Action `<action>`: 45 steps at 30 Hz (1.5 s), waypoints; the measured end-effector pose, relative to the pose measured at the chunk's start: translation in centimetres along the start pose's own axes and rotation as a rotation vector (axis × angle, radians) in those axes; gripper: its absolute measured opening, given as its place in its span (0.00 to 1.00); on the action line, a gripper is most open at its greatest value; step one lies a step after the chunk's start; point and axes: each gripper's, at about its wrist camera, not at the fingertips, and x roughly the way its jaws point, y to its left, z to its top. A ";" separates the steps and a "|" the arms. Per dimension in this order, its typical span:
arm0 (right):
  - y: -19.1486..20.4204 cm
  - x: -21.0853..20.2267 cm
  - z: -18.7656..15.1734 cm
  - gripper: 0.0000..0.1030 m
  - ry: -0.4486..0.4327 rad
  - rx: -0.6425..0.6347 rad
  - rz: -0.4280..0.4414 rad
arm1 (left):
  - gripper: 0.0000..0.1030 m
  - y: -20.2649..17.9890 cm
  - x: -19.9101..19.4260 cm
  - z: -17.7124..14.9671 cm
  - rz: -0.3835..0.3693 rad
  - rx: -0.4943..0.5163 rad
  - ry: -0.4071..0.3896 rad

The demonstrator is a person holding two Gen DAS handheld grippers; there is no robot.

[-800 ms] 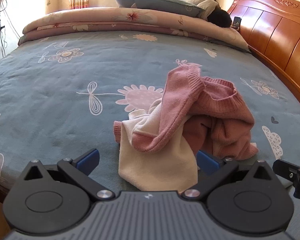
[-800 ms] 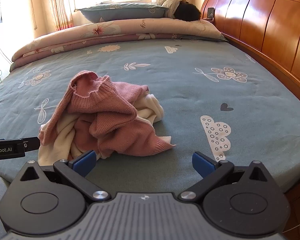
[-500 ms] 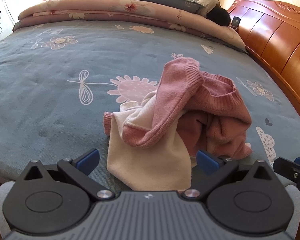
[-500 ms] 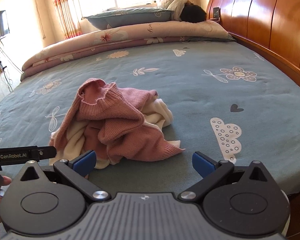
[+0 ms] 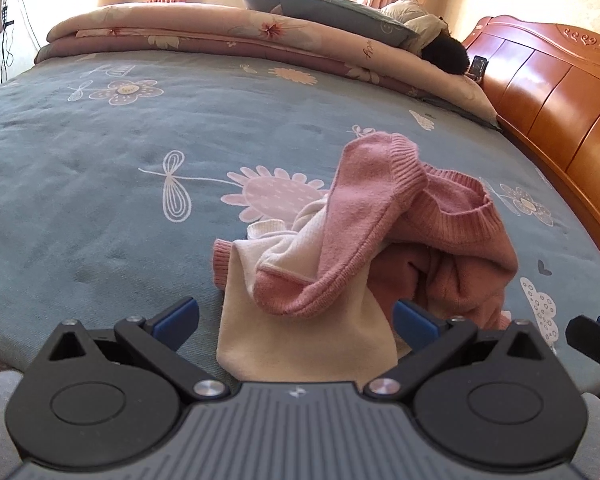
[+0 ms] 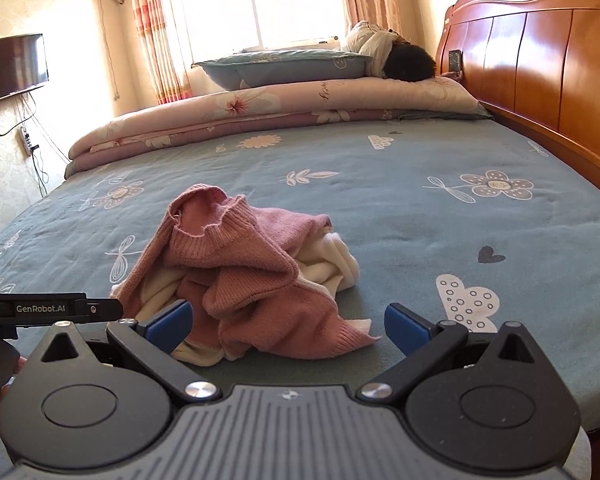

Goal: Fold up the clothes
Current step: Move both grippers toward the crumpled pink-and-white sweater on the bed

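Left wrist view: we've folded 0 so far; crumpled pink-and-cream knit sweater (image 5: 364,248) heaped at 12 o'clock, left gripper (image 5: 296,316) and right gripper (image 6: 286,322) both gaping, empty.

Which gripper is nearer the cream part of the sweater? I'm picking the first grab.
Left. The left gripper has the cream part lying between its open fingers; the right gripper faces the pink hem, cream beside its left finger.
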 end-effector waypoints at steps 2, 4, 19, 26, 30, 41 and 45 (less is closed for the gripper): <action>0.0 0.1 0.1 1.00 -0.002 -0.001 0.004 | 0.99 0.1 0.0 0.1 -0.004 0.002 -0.010; -0.1 0.0 0.0 1.00 0.002 -0.001 0.009 | 0.99 0.0 -0.1 0.0 -0.002 0.010 -0.018; -0.2 0.7 0.0 1.00 0.020 -0.021 -0.027 | 0.99 0.0 -0.7 -0.6 -0.009 0.046 -0.053; -0.2 1.0 -0.2 0.99 0.046 -0.025 -0.032 | 0.99 0.2 -0.6 -0.4 -0.016 0.034 -0.014; -0.1 1.1 -0.2 0.99 0.058 -0.026 -0.028 | 0.99 -0.1 -0.7 -0.5 0.005 0.057 -0.012; 0.1 1.6 -0.5 0.90 0.106 -0.023 -0.019 | 0.99 -1.3 -1.5 -1.1 0.026 0.174 -0.071; 0.2 1.5 -0.5 0.88 0.107 -0.022 -0.023 | 0.99 -1.6 -1.7 -1.1 0.015 0.182 -0.070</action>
